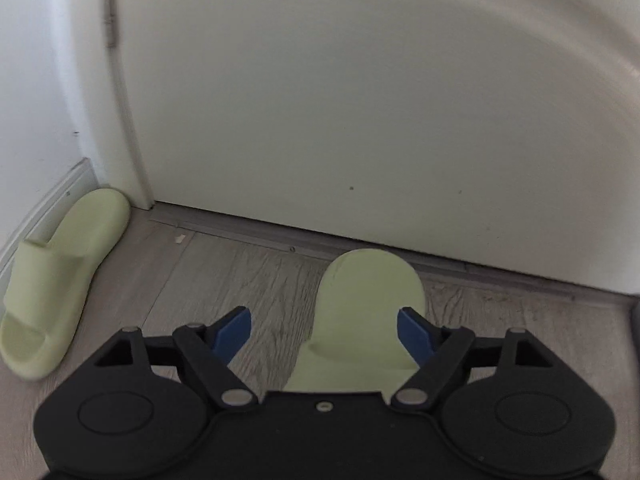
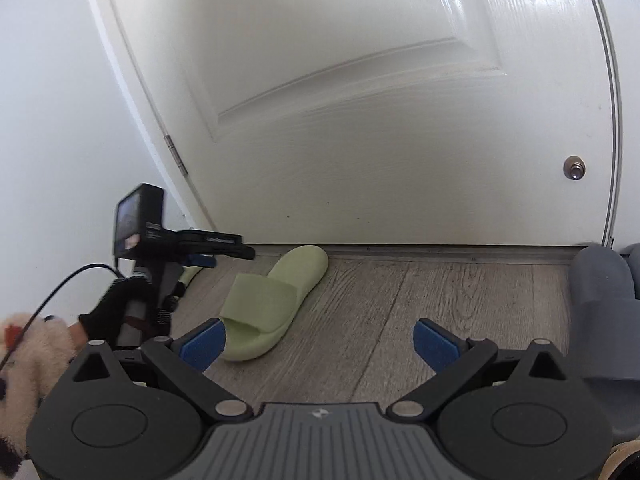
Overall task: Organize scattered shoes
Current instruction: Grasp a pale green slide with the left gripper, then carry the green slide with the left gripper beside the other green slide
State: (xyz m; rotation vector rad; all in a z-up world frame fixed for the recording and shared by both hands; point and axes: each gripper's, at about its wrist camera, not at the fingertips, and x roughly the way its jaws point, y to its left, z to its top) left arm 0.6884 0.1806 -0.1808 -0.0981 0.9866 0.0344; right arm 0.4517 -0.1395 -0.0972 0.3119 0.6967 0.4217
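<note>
A big white door (image 2: 360, 120) stood shut at the back. It had a raised panel (image 2: 352, 52) in its upper part. A small metal hinge (image 2: 176, 156) sat on its left edge. A little round metal door stop (image 2: 574, 168) stuck out low on the right. A metal strip (image 2: 440, 251) ran along the floor under the door. The floor (image 2: 400, 312) was grey wood planks. A white wall (image 1: 36, 100) stood to the left, with a white baseboard (image 1: 52, 196) at the bottom.
</note>
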